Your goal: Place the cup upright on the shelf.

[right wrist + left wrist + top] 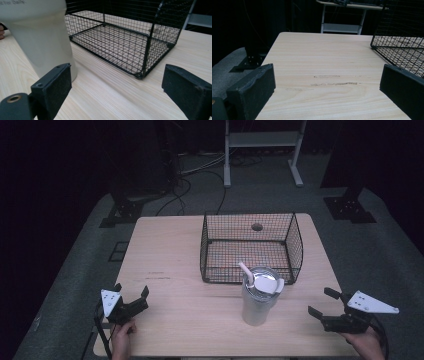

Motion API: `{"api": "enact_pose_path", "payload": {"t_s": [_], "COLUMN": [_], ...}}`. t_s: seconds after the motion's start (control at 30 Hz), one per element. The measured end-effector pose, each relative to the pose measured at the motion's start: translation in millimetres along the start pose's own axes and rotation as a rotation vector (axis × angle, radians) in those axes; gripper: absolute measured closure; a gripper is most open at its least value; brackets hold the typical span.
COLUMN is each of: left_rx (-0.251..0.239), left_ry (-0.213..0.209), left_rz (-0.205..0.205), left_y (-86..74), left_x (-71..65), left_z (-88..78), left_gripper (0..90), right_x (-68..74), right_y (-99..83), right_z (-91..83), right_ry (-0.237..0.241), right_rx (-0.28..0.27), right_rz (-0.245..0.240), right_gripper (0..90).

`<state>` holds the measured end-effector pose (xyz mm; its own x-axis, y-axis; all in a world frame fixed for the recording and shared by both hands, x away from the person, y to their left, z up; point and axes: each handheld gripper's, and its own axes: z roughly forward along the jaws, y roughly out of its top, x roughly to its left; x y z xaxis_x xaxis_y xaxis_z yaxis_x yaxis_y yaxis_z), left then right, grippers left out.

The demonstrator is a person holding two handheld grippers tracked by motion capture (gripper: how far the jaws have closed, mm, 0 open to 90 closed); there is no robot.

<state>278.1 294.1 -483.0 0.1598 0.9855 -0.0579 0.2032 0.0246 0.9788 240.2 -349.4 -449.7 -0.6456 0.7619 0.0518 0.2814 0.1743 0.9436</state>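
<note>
A pale tumbler (259, 296) with a lid and a white straw stands upright on the wooden table (175, 245), just in front of a black wire basket (251, 247). My right gripper (324, 303) is open near the table's right front edge, to the right of the tumbler and apart from it. In the right gripper view the tumbler (40, 35) rises at the left and the basket (130, 37) stands ahead. My left gripper (132, 296) is open at the left front corner, holding nothing. The basket (402, 37) edge shows at the right of the left gripper view.
The basket is empty. A round hole (257, 226) sits in the tabletop behind it. Beyond the table are a white metal stand (262, 150), cables on the floor and black stand bases (125, 210).
</note>
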Motion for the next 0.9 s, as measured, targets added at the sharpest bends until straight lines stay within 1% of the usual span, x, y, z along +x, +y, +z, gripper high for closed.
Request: {"api": "enact_pose_path", "payload": {"t_s": [0.53,0.9], "left_rx": [0.001,0.000], "left_ry": [0.001,-0.001], "left_rz": [0.000,0.002], "left_y": [0.0,0.0], "left_x": [-0.1,-0.1], "left_z": [-0.1,-0.2], "left_gripper": [0.0,0.0], "right_x": [19.1,32.4], "right_y": [19.4,25.6], "right_z": [10.1,18.7], "right_ry": [0.068,0.120], "right_rx": [0.000,0.005], "right_rz": [-0.068,-0.092], "right_gripper": [8.3,8.3]}}
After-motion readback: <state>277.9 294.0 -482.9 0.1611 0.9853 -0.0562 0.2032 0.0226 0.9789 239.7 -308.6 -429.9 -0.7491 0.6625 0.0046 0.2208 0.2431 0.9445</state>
